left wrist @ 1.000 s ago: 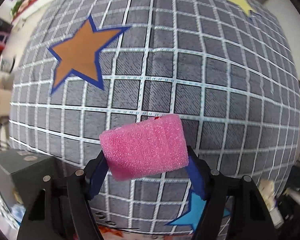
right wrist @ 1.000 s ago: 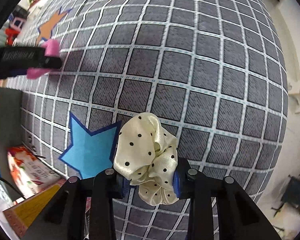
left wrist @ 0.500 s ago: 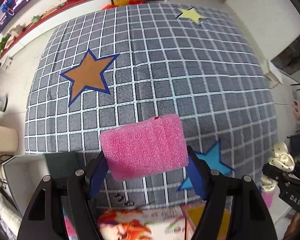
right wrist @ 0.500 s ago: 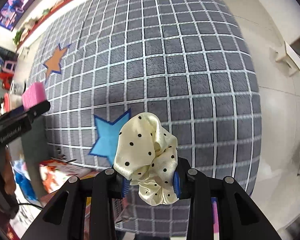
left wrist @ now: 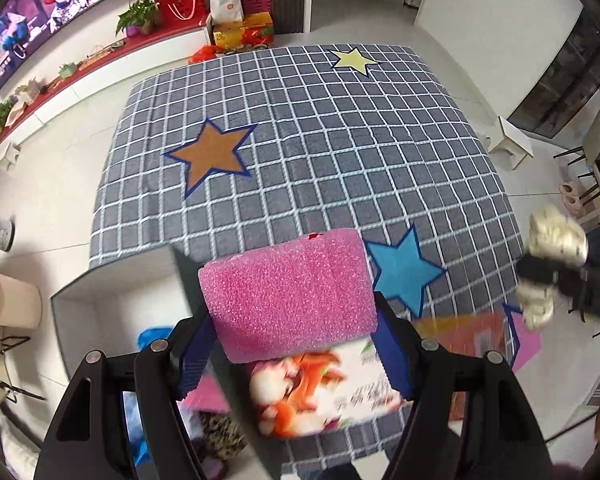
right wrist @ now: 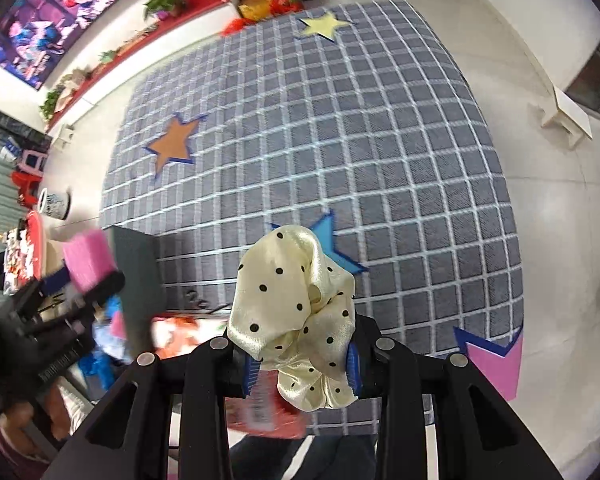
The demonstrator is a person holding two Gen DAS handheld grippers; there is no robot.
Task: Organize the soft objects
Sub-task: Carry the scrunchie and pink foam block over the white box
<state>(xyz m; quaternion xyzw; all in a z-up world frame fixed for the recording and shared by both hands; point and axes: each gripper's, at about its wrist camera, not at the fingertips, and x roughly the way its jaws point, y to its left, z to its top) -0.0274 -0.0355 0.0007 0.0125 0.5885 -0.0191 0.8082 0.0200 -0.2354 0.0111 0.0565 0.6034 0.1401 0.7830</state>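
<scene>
- In my left gripper (left wrist: pixel 296 344) I have the pink rectangular foam sponge (left wrist: pixel 290 294), clamped across its long sides between the two blue-padded fingers (left wrist: pixel 196 354); it sits well above the floor, out in front of the left wrist camera.
- My right gripper (right wrist: pixel 300 364) is clenched on the cream satin scrunchie with black polka dots (right wrist: pixel 296 312), which bunches up above the narrow gap and hangs a little below it.
- From the right wrist view I can pick out the sponge a second time at far left, blurred but plainly pink, with the left gripper's black body under it.
- From the left wrist view the scrunchie shows at the right edge as a pale, smeared lump (too blurred to read the dots).
- Directly under the sponge I see a glossy printed pack with red and white flowers (left wrist: pixel 324 388), and to its left an open grey box (left wrist: pixel 112 304) with blue material inside.
- Beyond both lies the grey rug with a white grid (left wrist: pixel 340 152), flat on the pale tiled floor.
- On the rug: a brown star with a blue outline (left wrist: pixel 214 156), a light-blue star (left wrist: pixel 402 270) just beside the sponge's right end in the picture, and a yellow star (left wrist: pixel 354 60) near the far edge.
- A pink star (right wrist: pixel 500 364) shows at the rug's near right corner.
- A wall screen (left wrist: pixel 40 4) hangs at top left.
</scene>
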